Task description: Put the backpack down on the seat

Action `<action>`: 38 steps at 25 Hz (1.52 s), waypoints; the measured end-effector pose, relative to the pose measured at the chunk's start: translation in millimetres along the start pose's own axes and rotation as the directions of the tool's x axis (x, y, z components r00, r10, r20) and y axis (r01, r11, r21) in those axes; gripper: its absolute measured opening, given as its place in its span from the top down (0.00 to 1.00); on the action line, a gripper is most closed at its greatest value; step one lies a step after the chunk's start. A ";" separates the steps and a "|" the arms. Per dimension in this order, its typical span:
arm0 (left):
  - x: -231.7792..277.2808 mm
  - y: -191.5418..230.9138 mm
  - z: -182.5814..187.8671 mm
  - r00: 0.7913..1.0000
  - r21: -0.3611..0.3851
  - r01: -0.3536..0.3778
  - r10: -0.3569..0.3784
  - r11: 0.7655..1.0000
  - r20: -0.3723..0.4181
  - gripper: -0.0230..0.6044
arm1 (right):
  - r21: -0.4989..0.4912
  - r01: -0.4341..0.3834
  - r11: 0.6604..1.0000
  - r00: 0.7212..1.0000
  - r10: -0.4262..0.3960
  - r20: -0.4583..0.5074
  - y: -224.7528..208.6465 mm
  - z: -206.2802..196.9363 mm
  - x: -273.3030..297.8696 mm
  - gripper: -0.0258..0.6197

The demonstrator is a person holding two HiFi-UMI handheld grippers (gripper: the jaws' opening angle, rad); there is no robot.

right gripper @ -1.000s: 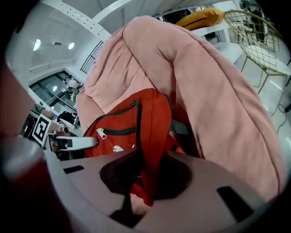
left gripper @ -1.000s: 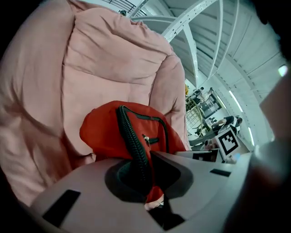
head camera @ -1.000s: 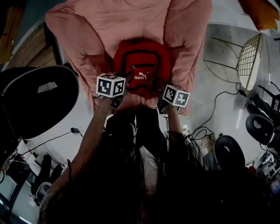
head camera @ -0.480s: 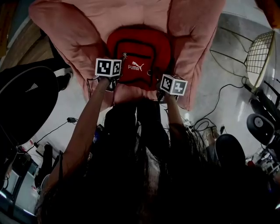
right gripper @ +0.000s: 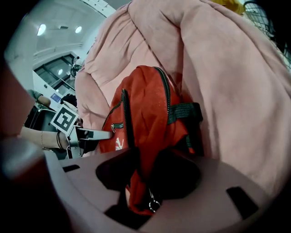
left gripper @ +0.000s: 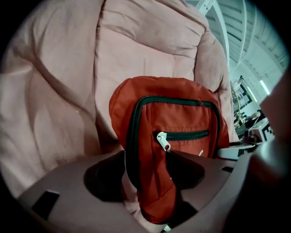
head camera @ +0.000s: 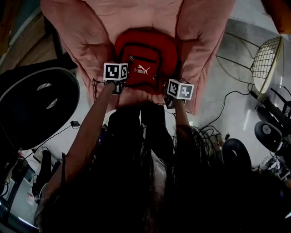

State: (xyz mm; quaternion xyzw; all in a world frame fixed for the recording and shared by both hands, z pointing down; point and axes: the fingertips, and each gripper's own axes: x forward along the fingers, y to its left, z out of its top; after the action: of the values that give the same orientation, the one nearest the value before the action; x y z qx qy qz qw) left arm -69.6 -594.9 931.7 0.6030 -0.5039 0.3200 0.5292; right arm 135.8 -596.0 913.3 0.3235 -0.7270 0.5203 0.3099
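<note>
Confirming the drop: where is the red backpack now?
Head view, top centre: the red backpack stands on the seat of the pink armchair, upright against its backrest, between the two padded arms.

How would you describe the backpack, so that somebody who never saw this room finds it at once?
Look for the big pink padded armchair. On its seat, in front of the backrest, sits the backpack: bright red, with dark zips and a white logo on its front pocket. It is the only red thing on that armchair.
</note>
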 end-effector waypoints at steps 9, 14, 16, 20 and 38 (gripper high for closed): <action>-48.9 6.3 -15.7 0.999 -0.001 -0.018 0.018 1.000 0.031 0.53 | -0.128 0.084 0.988 0.994 -0.075 0.073 9.3 8.6 -59.7 0.66; -93.8 -8.3 -9.1 0.991 -0.021 0.103 -0.101 0.994 0.091 0.53 | -0.075 0.092 0.993 0.970 -0.072 0.230 41.4 30.7 -110.6 0.66; -115.0 -18.4 0.8 0.981 0.009 0.142 -0.142 0.990 0.130 0.53 | -0.054 0.080 0.995 0.955 -0.061 0.291 57.3 38.5 -131.1 0.66; -168.6 -50.0 31.3 0.934 0.108 0.237 -0.257 0.965 0.249 0.54 | -0.053 0.082 0.995 0.919 -0.055 0.392 86.6 49.9 -169.9 0.66; -347.0 -109.6 -19.3 0.752 0.352 0.452 -0.563 0.819 0.344 0.68 | -0.066 0.042 0.997 0.834 0.001 0.552 239.5 -24.9 -261.2 0.72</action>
State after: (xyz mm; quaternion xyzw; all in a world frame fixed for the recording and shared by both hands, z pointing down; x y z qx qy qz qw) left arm -62.8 -490.5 582.6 0.8341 -0.3803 0.0807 0.3913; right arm 105.2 -473.7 581.1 0.4555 -0.8011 0.3739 0.1047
